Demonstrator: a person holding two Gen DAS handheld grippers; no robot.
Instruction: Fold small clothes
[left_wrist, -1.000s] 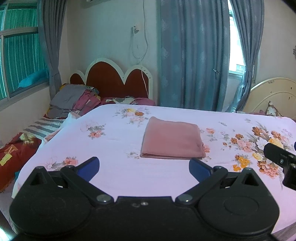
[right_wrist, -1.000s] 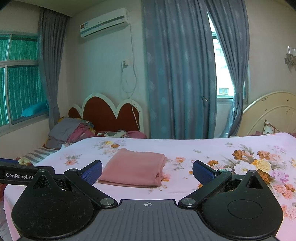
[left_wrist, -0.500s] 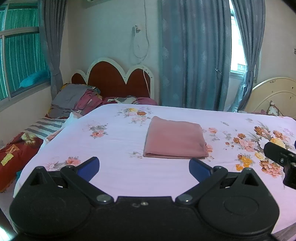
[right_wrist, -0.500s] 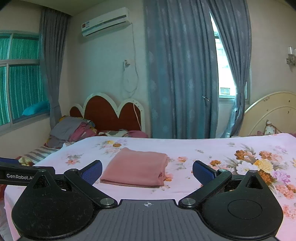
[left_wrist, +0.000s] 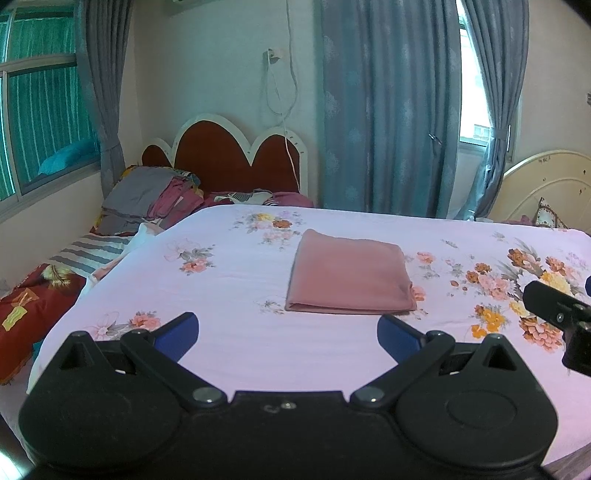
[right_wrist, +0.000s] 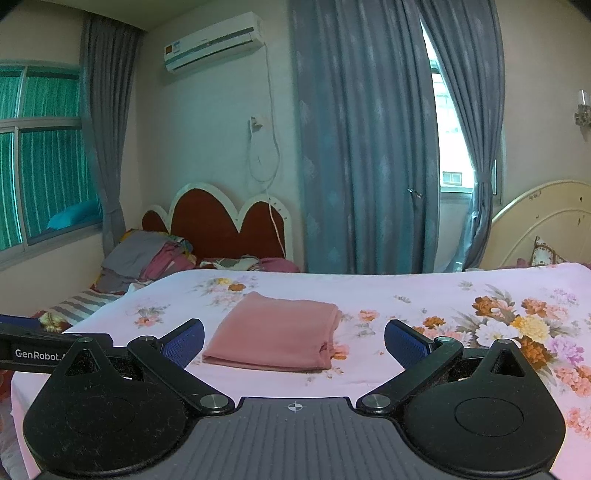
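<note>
A pink garment (left_wrist: 349, 273) lies folded into a flat rectangle on the floral bedsheet (left_wrist: 229, 295); it also shows in the right wrist view (right_wrist: 275, 336). My left gripper (left_wrist: 288, 334) is open and empty, held back from the garment's near edge. My right gripper (right_wrist: 293, 341) is open and empty, just in front of the garment. Part of the right gripper (left_wrist: 557, 314) shows at the right edge of the left wrist view, and part of the left gripper (right_wrist: 37, 352) at the left edge of the right wrist view.
A pile of clothes (left_wrist: 147, 199) lies by the red headboard (left_wrist: 229, 155) at the far left. A striped cloth (left_wrist: 92, 254) and a red blanket (left_wrist: 29, 317) lie to the left. A cream headboard (left_wrist: 546, 188) stands at the right. Blue curtains (left_wrist: 388, 110) hang behind.
Both grippers have drifted slightly; the view has tilted a little. The folded garment has not moved and both grippers stay open.
</note>
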